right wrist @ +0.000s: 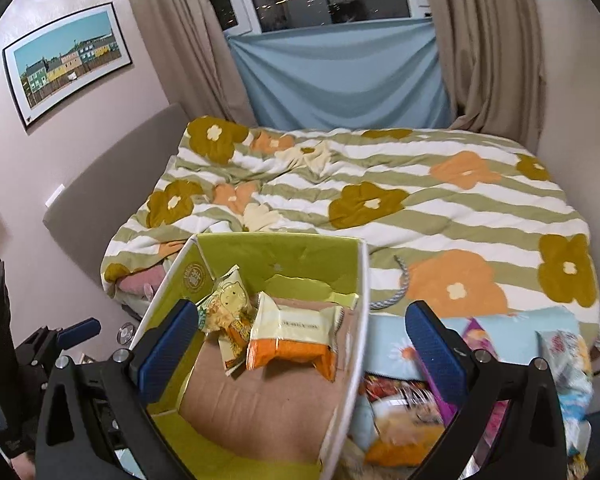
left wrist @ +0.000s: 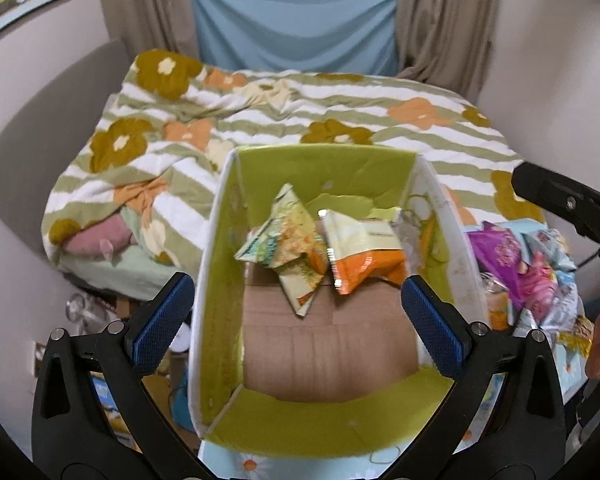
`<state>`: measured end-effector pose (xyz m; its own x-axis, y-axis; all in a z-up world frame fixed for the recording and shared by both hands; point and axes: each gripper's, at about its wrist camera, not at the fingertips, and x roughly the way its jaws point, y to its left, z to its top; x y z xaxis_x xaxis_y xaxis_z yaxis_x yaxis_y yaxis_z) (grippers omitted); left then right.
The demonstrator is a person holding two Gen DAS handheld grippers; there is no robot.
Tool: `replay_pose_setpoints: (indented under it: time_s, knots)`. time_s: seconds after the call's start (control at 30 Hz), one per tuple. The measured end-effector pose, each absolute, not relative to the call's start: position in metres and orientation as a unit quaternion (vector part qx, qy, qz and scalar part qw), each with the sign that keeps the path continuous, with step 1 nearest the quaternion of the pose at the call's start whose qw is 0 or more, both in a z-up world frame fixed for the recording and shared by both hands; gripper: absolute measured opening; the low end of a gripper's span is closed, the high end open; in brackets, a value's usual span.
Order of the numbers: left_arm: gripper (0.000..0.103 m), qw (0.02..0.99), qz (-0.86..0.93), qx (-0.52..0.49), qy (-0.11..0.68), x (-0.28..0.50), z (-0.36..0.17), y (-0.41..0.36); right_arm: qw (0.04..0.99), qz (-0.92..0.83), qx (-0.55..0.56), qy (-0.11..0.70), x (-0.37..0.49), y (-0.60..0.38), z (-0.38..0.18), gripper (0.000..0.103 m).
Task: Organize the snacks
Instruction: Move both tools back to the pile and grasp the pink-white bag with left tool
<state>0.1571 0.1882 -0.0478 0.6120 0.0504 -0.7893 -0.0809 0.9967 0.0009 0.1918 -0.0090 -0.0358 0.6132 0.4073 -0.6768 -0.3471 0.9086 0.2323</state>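
Snacks sit in two places around the green-lined box (left wrist: 324,168): a white-and-orange packet (left wrist: 360,254) and a yellow cartoon-printed packet (left wrist: 288,244) lie inside it on the brown cardboard floor, toward its far wall, touching each other, while a loose pile of colourful packets (left wrist: 528,268) lies just outside its right wall. The left gripper (left wrist: 298,324) hangs over the box with its blue-padded fingers (left wrist: 162,322) spread apart, holding nothing. The right gripper (right wrist: 300,350) straddles the box's right wall, fingers (right wrist: 436,344) likewise apart and empty. Beyond the box lies a bed with a flowered striped quilt (right wrist: 400,200).
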Motion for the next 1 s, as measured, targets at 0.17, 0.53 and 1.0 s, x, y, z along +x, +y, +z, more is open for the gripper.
replay_pose_setpoints:
  time_s: [0.17, 0.53, 1.0]
  knots:
    - [0.103, 0.902, -0.008, -0.010, 0.432, 0.141, -0.037, 0.162, 0.909, 0.168, 0.028, 0.381, 0.157, -0.036, -0.021, 0.103]
    - [0.103, 0.902, -0.062, 0.004, 0.428, 0.102, -0.034, 0.067, 0.926, 0.086, 0.031, 0.366, 0.085, -0.149, -0.007, 0.103]
    - [0.103, 0.879, -0.055, -0.014, 0.473, 0.044, -0.084, -0.075, 0.913, 0.087, -0.010, 0.398, 0.035, -0.295, -0.056, 0.103]
